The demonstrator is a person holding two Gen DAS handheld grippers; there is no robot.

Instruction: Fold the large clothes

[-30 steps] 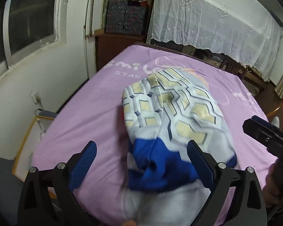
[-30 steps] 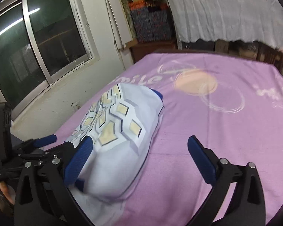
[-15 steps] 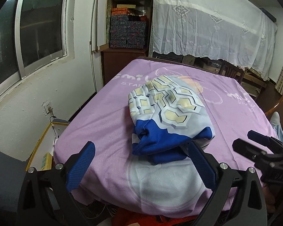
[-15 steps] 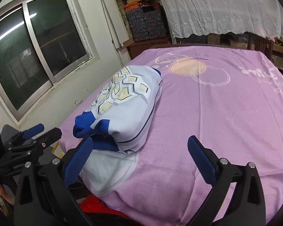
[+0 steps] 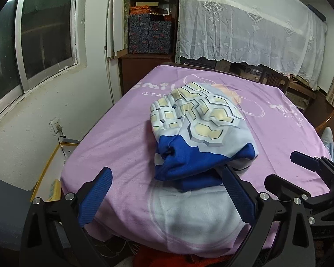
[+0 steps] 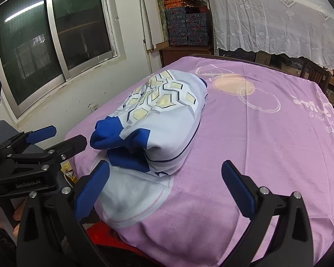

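Garment lies folded into a thick bundle on the bed, as seen from the left wrist. Its top face shows a pale hexagon print; a blue part is bunched at the end facing the near edge of the bed. The bundle sits closer to the near edge than to the far edge, with bare purple cover on both sides. A pale round print on the cover lies between the bundle and the near edge. The left gripper is off the bed, just short of the near edge, jaws spread wide and holding nothing. Its right finger overlaps the blue end in the picture; contact cannot be judged. The right gripper appears at the right, near the near right corner, also empty. A window is in the left wall, and a lace curtain hangs behind the far edge.

From the right wrist, the garment rests along the left side of the bed, blue end toward the near left corner. The right gripper stands before the near edge, jaws wide apart, nothing between them. The left gripper is at the left, off the near left corner, jaws parted and empty, apart from the garment. A hand grips its handle below.
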